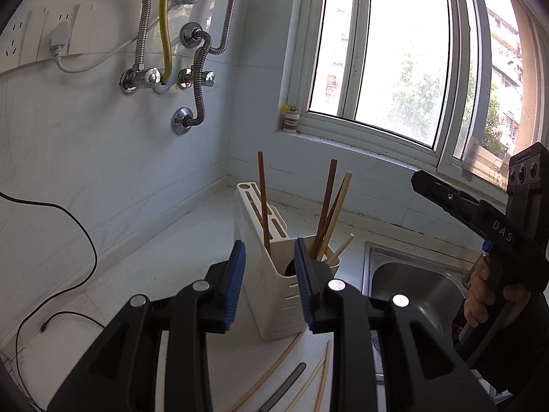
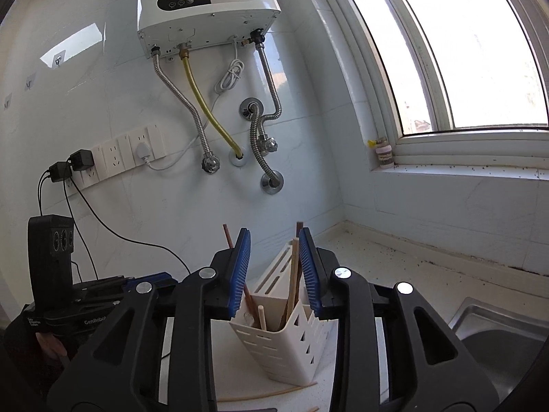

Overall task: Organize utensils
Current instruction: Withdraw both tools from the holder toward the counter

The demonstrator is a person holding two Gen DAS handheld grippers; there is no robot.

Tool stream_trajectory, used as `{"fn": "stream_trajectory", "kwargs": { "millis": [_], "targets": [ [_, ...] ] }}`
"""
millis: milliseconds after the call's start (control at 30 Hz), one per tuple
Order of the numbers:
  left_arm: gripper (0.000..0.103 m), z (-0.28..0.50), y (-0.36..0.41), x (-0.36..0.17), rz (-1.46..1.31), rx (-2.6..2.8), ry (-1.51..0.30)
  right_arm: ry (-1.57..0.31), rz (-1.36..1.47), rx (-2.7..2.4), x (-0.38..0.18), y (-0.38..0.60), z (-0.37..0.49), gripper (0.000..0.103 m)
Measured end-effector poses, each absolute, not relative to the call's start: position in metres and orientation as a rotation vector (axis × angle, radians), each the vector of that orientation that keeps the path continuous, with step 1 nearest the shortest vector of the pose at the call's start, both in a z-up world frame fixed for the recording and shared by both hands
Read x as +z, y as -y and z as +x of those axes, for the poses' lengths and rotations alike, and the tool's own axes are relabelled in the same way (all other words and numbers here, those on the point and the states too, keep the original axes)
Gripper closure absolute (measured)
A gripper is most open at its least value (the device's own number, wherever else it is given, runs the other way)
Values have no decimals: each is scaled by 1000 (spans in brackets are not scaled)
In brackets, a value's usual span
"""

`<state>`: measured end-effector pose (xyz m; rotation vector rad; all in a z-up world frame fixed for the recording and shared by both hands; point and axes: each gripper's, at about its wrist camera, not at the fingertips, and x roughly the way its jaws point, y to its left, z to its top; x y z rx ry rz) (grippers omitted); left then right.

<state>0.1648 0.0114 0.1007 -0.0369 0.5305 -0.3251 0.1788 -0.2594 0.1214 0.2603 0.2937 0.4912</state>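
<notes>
A white slotted utensil holder (image 1: 274,292) stands on the white counter (image 1: 164,274) and holds several brown and pale chopsticks (image 1: 326,213). It also shows in the right wrist view (image 2: 278,343). My left gripper (image 1: 270,285) is open and empty, its blue pads either side of the holder, in front of it. My right gripper (image 2: 274,274) is open and empty, just above the holder. Loose pale chopsticks (image 1: 319,381) and a grey handle (image 1: 291,377) lie on the counter in front of the holder. The right gripper's body (image 1: 497,233) shows at the right of the left wrist view.
A steel sink (image 1: 411,281) lies right of the holder. The tiled wall behind has hoses and valves (image 1: 164,75), a water heater (image 2: 206,3), sockets with plugs (image 2: 113,154) and black cables (image 1: 68,240). A window (image 1: 394,51) and a small jar (image 1: 291,118) are at the right.
</notes>
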Motion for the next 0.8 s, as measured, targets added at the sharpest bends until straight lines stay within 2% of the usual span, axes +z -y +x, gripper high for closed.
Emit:
{"fn": "stream_trajectory", "kwargs": {
  "millis": [133,400,533,800],
  "targets": [
    [74,151,-21,88,-44,-312,-567,-372,275,475,99,264,172,70],
    [74,140,-11,41,27,-363,-695,-610,303,415,39,263,179,69],
    [74,142,1,15,126,-440,-761,-796,284,398,-3,254,195,70],
    [74,144,27,-20,361,-629,-845,-995,293,361,-61,235,202,72]
  ]
}}
